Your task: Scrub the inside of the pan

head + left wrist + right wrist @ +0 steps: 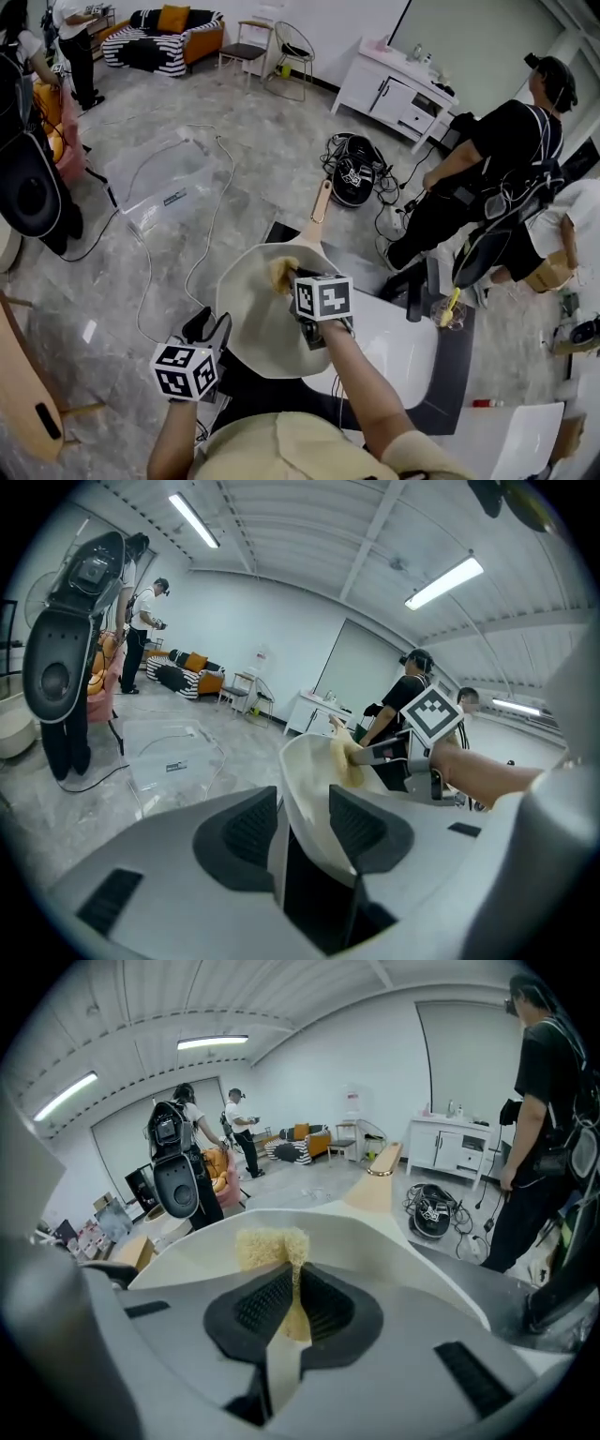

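**While the left gripper (214, 330) (305, 822) holds the pan (255, 314) (309, 766) (384, 1241), the right gripper (292, 281) (292, 1302) holds a sponge (279, 272) (270, 1246)**

Left jaws pinch the pan's near rim — it hangs tilted above a white table (403, 361). Right jaws clamp the yellow sponge against the pan's inside wall.

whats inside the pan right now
A yellow sponge, clamped in the right hand-held gripper, sits against the pan's inner wall. Nothing else shows inside, though the gripper's marker cube covers part of the interior in the head view.
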### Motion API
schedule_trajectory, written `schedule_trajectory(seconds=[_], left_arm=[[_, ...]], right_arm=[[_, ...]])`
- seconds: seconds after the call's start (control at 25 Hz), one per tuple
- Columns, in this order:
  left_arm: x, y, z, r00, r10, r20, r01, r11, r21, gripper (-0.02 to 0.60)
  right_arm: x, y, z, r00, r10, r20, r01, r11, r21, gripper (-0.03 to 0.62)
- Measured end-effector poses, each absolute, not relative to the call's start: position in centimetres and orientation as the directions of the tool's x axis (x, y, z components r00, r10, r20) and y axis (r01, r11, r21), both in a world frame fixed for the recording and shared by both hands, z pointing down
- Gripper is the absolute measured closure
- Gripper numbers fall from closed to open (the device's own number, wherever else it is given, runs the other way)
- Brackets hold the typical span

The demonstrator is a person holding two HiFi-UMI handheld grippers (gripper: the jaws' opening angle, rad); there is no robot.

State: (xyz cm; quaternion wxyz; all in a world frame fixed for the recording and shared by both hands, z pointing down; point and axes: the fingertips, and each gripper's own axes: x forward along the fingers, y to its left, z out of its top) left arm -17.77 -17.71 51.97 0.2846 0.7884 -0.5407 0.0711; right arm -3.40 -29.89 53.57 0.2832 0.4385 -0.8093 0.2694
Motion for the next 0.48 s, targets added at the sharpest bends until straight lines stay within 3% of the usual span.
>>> schedule_trajectory(seconds=[0.48], left_arm=[[-17.4,-18.3,53.3,0.415,-0.787,0.457,-0.892,-0.252,0.375,0.422]], right_arm=[[-3.2,-32.3,55.9,-0.361,-0.637,0.681,-0.921,0.356,-0.156,0.557]])
